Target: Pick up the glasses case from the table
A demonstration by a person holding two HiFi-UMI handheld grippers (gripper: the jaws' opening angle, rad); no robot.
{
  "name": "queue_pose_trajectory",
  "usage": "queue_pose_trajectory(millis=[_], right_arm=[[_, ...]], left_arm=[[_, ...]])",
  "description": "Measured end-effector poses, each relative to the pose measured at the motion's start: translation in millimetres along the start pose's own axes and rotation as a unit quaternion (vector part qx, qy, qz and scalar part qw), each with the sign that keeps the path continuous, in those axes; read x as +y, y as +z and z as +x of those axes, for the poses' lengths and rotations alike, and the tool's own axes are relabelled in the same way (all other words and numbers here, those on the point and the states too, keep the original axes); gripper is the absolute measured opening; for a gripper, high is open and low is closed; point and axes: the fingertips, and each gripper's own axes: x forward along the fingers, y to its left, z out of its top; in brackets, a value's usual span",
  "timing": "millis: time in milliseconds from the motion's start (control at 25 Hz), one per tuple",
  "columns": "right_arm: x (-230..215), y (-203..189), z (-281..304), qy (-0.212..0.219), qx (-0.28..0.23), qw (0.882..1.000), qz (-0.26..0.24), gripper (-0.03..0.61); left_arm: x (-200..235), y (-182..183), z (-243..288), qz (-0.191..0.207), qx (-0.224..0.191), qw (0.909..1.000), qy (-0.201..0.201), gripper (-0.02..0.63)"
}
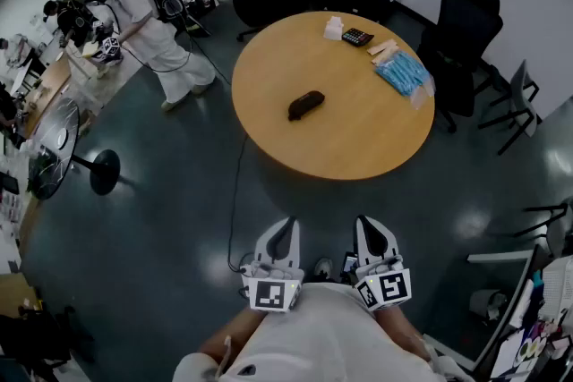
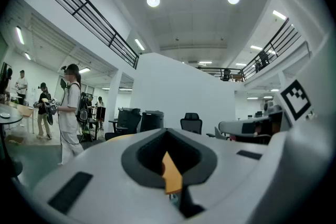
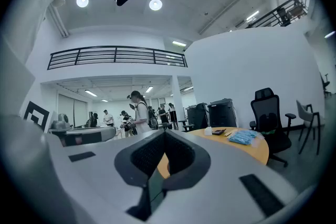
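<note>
- Far left, a person (image 1: 134, 13) in white clothes with a dark backpack stands on the dark floor, well away from the table
- Below that person, a standing fan (image 1: 54, 148) on a round black base sits by the left edge of the room
- The left gripper (image 1: 286, 226) is held low in front of the wearer's body, pointing level towards the table; in the left gripper view its jaws (image 2: 167, 131) are clenched together with nothing between them
- The glasses case (image 1: 306, 105), dark and oblong, lies alone on the left half of the round wooden table (image 1: 340, 152), well apart from both grippers
- The right gripper (image 1: 369, 226) sits just beside the left one, also level; in the right gripper view its jaws (image 3: 164, 132) meet at the tip, clenched and empty
- At the table's far edge sit a small white box (image 1: 334, 28) and a black calculator (image 1: 357, 37), side by side
- A blue packet (image 1: 403, 72) lies near the table's right rim
- Black office chairs (image 1: 466, 31) stand beyond the table on the right
</note>
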Motion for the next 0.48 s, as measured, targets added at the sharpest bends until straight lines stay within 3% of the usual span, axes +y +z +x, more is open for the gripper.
queue_pose_trajectory(millis=[480], right_arm=[[-1.1,-2.5,-5.8,0.005,0.0,1.0,0.015,0.015]], left_arm=[[-5.2,-5.9,-4.4,-0.005,0.01,0.9999,0.003,0.006]])
